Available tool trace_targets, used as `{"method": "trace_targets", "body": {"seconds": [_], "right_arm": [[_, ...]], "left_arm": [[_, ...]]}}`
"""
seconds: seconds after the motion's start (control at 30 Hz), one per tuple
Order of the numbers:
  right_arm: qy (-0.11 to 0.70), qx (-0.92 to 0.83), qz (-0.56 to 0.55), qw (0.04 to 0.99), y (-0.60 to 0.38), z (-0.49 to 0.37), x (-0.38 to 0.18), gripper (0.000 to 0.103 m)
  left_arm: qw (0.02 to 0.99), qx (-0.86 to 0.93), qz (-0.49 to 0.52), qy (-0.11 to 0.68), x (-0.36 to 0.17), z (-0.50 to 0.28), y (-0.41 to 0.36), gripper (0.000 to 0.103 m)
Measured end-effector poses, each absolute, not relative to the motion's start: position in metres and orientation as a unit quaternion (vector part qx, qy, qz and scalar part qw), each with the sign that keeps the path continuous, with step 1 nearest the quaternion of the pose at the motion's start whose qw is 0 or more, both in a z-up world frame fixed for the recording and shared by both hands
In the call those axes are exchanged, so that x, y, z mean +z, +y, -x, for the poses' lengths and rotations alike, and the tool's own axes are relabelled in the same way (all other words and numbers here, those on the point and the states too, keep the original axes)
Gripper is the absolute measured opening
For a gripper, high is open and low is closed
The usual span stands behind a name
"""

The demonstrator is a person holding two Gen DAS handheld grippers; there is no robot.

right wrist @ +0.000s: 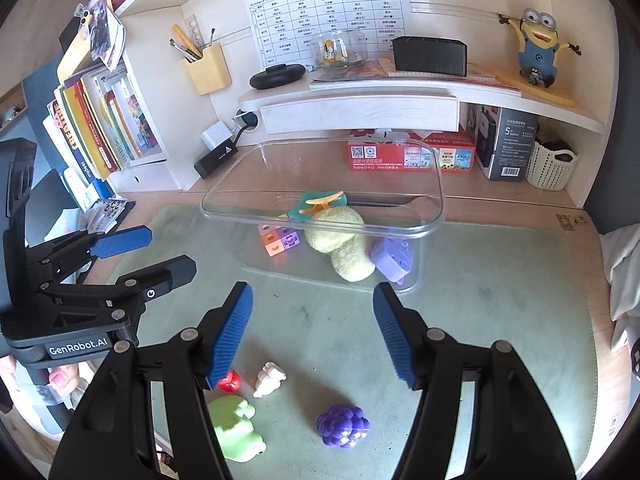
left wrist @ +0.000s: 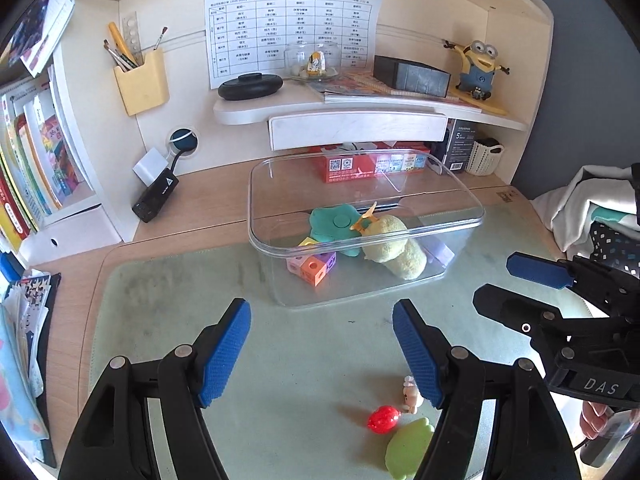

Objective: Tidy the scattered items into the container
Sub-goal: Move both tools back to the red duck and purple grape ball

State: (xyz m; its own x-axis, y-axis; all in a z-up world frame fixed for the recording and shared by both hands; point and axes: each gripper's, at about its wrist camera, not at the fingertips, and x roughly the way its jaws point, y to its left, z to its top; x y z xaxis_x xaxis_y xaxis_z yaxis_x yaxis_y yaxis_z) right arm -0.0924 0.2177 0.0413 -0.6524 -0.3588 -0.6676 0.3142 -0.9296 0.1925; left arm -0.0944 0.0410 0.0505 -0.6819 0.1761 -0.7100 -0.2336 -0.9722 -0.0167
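Flanking bare mat (right wrist: 500, 280) before container rim (right wrist: 320, 227), both tongs (left wrist: 322, 354) (right wrist: 312, 334) apart, empty.

Bare mat (left wrist: 304, 344) before the open-topped container (left wrist: 360, 236) (shelf (left wrist: 360, 110) behind)

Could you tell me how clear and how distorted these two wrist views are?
Left wrist view: sharp, evenly daylit, shelf bowed by the fisheye, dark corners. Right wrist view: equally sharp, faint glare on the container rim, desk edges curved.
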Motion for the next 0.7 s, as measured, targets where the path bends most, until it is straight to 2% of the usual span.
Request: {"method": "trace_targets", "body": {"seconds": [0.17, 0.23, 0.33, 0.5, 0.7], "right_arm": [[-0.038, -0.918, -0.348, 0.186, 0.221, 0.075, 0.037, 0.062], [-0.034, -0.923, -0.34, 0.176, 0.222, 0.067, 0.034, 0.07], [-0.029, -0.926, -0.335, 0.172, 0.221, 0.059, 0.028, 0.075], [-0.036, -0.919, -0.339, 0.198, 0.223, 0.046, 0.025, 0.076], [-0.026, -0.92, -0.349, 0.177, 0.228, 0.039, 0.021, 0.076]], "left_arm": [[0.118, 0.926, 0.358, 0.01, 0.048, 0.075, 0.037, 0.07], [0.114, 0.926, 0.359, -0.001, 0.043, 0.071, 0.034, 0.07], [0.104, 0.925, 0.366, 0.012, 0.034, 0.066, 0.037, 0.07], [0.112, 0.919, 0.377, 0.024, 0.023, 0.059, 0.042, 0.07], [0.12, 0.915, 0.384, 0.013, 0.02, 0.05, 0.041, 0.07]]}}
